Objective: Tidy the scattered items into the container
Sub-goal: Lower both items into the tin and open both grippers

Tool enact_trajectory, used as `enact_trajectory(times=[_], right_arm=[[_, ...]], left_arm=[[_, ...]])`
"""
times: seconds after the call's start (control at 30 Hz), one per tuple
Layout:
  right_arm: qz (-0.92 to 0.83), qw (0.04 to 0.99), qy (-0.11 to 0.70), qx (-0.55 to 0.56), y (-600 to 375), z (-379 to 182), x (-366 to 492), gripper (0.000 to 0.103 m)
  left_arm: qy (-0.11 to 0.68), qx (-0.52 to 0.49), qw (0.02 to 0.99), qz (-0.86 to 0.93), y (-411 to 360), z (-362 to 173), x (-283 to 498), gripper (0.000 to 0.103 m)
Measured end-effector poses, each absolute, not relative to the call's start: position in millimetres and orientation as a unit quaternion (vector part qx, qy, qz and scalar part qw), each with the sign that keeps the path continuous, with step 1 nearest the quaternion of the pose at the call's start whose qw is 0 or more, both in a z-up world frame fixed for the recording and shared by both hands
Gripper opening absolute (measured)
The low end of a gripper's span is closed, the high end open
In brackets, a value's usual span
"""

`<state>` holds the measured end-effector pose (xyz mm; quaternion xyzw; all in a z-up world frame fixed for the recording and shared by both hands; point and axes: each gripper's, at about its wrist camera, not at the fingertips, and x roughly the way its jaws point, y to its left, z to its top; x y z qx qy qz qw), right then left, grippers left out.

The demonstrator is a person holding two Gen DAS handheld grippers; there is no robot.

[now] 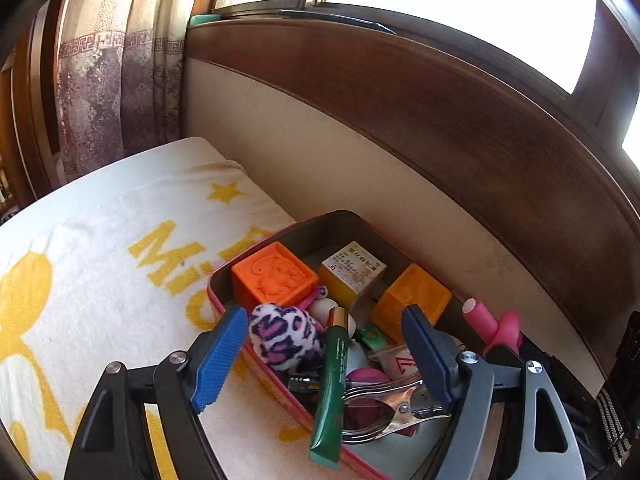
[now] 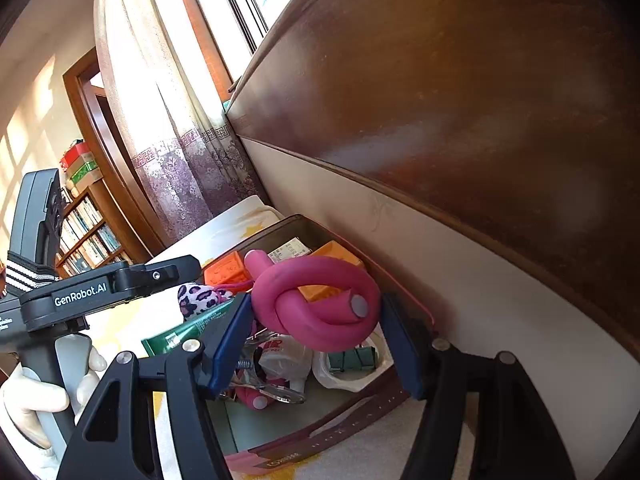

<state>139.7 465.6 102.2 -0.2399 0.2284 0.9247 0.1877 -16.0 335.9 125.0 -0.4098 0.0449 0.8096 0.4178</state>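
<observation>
A pink-rimmed box [image 1: 256,236] [image 2: 304,436] lies on the towel-covered bed against the headboard. It holds two orange cubes [image 1: 274,276], a small yellow carton [image 1: 352,272], a leopard-print plush [image 1: 284,336], a green tube [image 1: 330,388], a metal clamp [image 1: 384,404] and other small things. My left gripper [image 1: 328,360] is open and empty above the box's near side. My right gripper [image 2: 316,328] is shut on a knotted pink foam roller [image 2: 320,308] and holds it above the box; the roller also shows in the left wrist view [image 1: 492,322].
A white towel with yellow print [image 1: 100,264] covers the bed left of the box. The wooden headboard [image 1: 440,120] rises right behind the box. Curtains [image 1: 112,92] and a window lie beyond. A bookshelf [image 2: 88,232] stands at the far left.
</observation>
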Motion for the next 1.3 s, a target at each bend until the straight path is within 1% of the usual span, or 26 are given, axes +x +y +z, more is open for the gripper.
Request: enact_trajectory(times=[0.17,0.47,0.5,0.57,0.63,0.93,1.1,1.27,1.3], right_arm=[[0.927,0.184,0.222,-0.239,459,107,134,0.069],[0.935,0.172,0.184,-0.25,443,122,97,0.07],[0.934,0.171,0.181,-0.255,442,122,93,0.071],[0.932,0.172,0.18,-0.263,441,120,87,0.078],[0.93,0.173,0.18,-0.269,440,119,87,0.079],[0.924,0.2,0.177,-0.273,441,119,125,0.081],[0.918,0.208,0.194,-0.275,444,115,156,0.083],[0.919,0.196,0.174,-0.294,432,108,170,0.083],[0.92,0.195,0.166,-0.297,428,107,172,0.083]], left_arm=[[0.041,-0.405,0.396,0.823,313,126,-19,0.081],[0.023,-0.404,0.366,0.838,264,123,-30,0.081],[0.021,-0.402,0.362,0.841,259,123,-30,0.081],[0.017,-0.398,0.356,0.846,249,123,-30,0.081],[0.016,-0.391,0.349,0.852,241,124,-28,0.081],[0.031,-0.382,0.363,0.849,238,122,-9,0.081],[0.049,-0.403,0.366,0.837,246,115,5,0.081],[0.054,-0.4,0.378,0.833,253,112,26,0.081],[0.057,-0.396,0.379,0.834,254,113,31,0.087]])
